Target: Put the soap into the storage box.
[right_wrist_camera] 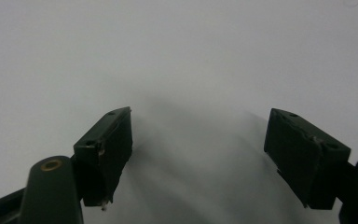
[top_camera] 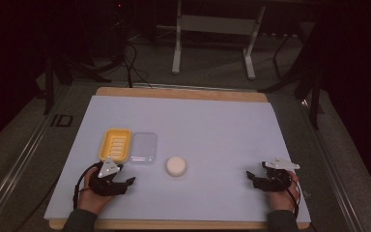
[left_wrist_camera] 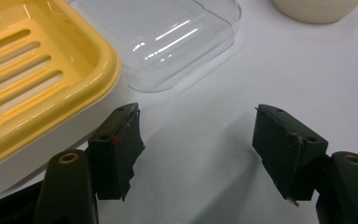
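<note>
Both tools, left (top_camera: 131, 181) and right (top_camera: 249, 176), rest gaping and empty on the near bench (top_camera: 212, 130), leaving soap (top_camera: 176, 166), yellow dish (top_camera: 115, 144) and clear lid (top_camera: 143, 148) reachable.

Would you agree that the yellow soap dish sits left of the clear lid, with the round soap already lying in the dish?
Not quite: the soap lies on the table, right of the clear lid, as the high view shows. The yellow soap dish is indeed left of the lid.

In the left gripper view, the yellow soap dish (left_wrist_camera: 37, 74) runs off the left and top edges, the clear lid (left_wrist_camera: 168, 42) off the top, and the round soap (left_wrist_camera: 317, 9) shows just its lower rim.
</note>
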Available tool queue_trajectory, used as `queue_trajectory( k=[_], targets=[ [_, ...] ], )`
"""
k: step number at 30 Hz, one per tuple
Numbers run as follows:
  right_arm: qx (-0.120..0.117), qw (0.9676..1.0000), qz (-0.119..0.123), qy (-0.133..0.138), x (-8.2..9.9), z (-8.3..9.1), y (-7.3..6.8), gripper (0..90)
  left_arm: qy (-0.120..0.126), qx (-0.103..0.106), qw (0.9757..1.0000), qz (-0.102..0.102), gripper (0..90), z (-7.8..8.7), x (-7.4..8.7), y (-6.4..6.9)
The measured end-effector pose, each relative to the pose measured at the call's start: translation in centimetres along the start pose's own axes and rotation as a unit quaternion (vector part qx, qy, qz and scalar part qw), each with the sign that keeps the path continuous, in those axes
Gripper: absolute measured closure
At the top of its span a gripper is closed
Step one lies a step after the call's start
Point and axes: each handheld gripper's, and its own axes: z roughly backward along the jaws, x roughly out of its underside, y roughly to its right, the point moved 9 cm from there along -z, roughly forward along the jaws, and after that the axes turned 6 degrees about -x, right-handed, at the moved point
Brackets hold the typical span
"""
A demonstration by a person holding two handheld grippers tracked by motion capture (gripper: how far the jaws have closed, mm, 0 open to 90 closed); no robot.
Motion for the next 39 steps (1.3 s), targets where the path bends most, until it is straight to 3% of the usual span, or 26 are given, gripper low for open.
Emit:
queue_trajectory(
  k=[9,14,20,25,39],
  targets=[
    [0.010,0.9997,0.020,0.005,0.0,0.1,-0.3,23.2,0.003,-0.004,1.0000,-0.003,32.8,0.1,-0.1,0.1],
    [0.019,0.9993,0.027,0.019,-0.2,0.4,-0.4,21.7,0.009,0.012,0.9999,0.005,32.7,0.3,-0.4,0.4],
    [0.018,0.9990,0.028,0.030,-0.3,0.6,-0.4,20.7,0.014,0.028,0.9995,-0.004,32.8,0.4,-1.4,0.9],
    [0.022,0.9987,0.036,0.029,-0.3,0.6,-0.5,20.7,0.009,0.033,0.9991,-0.025,32.8,0.4,-1.8,1.1],
    [0.027,0.9983,0.039,0.032,-0.3,0.6,-0.5,20.8,0.010,0.057,0.9973,-0.046,32.5,0.6,-2.9,1.8]
  ],
)
